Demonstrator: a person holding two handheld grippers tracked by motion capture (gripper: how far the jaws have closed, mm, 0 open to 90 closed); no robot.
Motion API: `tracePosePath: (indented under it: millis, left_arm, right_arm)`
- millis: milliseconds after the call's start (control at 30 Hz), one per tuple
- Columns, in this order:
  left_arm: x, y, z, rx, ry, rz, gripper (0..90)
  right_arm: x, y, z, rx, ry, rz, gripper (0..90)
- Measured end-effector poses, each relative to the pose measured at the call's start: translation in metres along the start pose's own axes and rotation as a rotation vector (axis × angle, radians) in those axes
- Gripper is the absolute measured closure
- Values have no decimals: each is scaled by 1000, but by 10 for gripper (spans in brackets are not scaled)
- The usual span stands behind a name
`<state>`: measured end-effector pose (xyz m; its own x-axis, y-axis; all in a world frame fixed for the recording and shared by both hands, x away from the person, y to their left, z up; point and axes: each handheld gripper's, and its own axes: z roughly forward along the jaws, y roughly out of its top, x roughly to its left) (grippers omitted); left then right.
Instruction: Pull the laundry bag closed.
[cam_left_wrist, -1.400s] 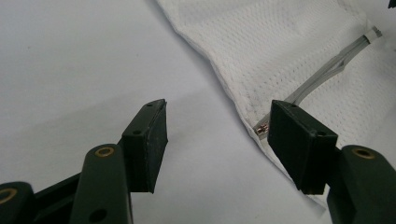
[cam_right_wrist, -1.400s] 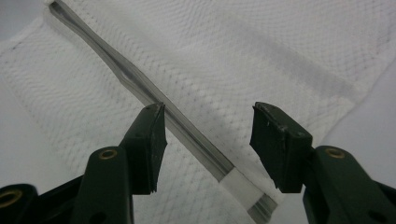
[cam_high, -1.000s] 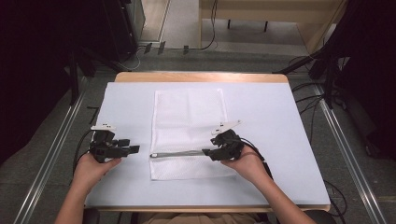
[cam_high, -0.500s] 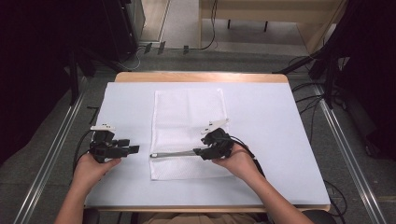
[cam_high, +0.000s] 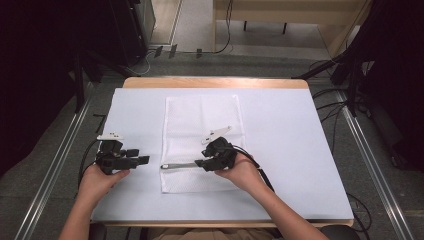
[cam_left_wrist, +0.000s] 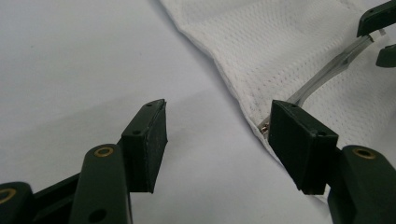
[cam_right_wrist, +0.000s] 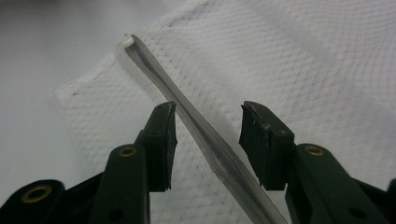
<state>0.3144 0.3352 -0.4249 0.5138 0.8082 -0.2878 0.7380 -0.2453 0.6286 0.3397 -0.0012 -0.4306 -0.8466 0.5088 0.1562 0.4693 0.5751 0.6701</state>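
Nearest, left claw (cam_high: 142, 160) parted over bare worktop (cam_high: 300, 150), just off the cloth (cam_high: 202, 125) edge. Right claw (cam_high: 199, 163) parted astride a flat strip (cam_high: 177, 165) lying across the cloth's near part. Beyond, open cloth and worktop to the far edge.

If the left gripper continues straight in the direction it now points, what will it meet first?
Most likely the near edge of the white cloth, and at that edge the tip of the thin metal strip lying on it. The left gripper is open and points right, toward the cloth's left border. Depth is uncertain.
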Motion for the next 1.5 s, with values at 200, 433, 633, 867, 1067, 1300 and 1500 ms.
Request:
tracePosePath:
  millis: [200,433,633,867,1067,1300,1500]
  left_arm:
    - [0,0,0,-1,-2,-3,381]
    - [1,0,1,2,-1,-11,382]
    - [2,0,0,-7,-4,-18,381]
    - [2,-1,1,-13,-5,-21,380]
    - [2,-1,1,-13,-7,-26,376]
    - [3,-1,1,-15,-10,-38,380]
    - [3,-2,1,-10,-7,-29,379]
  right_arm:
    - [9,5,11,4,18,-12,568]
    - [17,13,22,1,40,-20,580]
    - [23,20,29,-1,58,-28,602]
    - [30,25,41,1,80,-29,629]
    - [38,29,54,22,109,-32,684]
    - [44,31,67,40,131,-43,730]
    - [47,33,76,58,145,-29,749]
